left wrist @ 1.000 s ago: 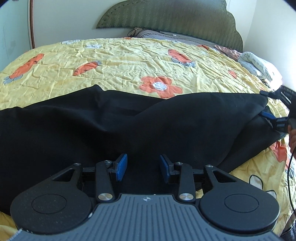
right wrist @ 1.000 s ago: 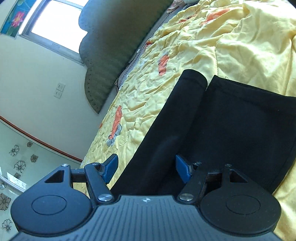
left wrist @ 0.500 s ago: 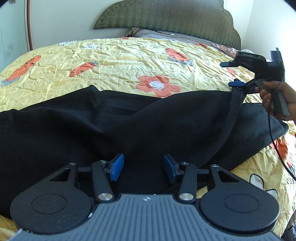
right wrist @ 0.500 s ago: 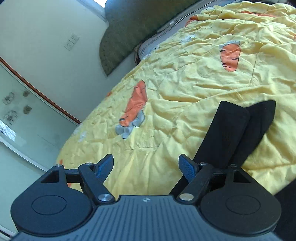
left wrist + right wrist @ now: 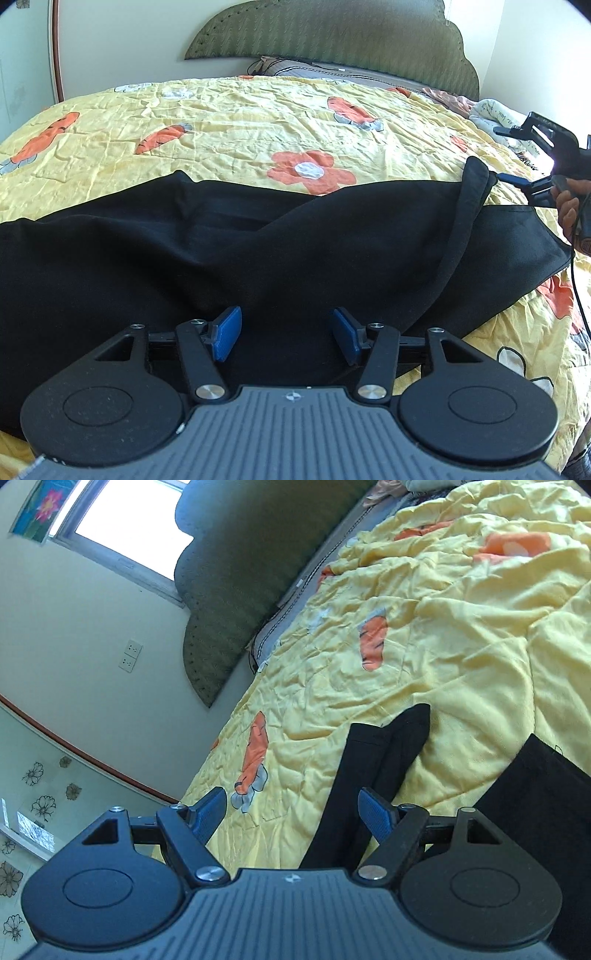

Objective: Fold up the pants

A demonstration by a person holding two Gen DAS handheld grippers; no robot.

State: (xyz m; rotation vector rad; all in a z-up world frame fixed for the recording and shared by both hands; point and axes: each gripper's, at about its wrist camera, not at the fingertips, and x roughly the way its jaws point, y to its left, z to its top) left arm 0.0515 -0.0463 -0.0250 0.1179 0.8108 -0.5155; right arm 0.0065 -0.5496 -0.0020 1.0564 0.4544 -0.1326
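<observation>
Barely begun: black pants [image 5: 258,251] sprawled, rumpled, across near side of yellow bed [image 5: 240,118], unfolded; left tool [image 5: 286,334] opening over the cloth, gripping nothing; right tool [image 5: 291,814] wide, a narrow black strip between, unpinched.
</observation>
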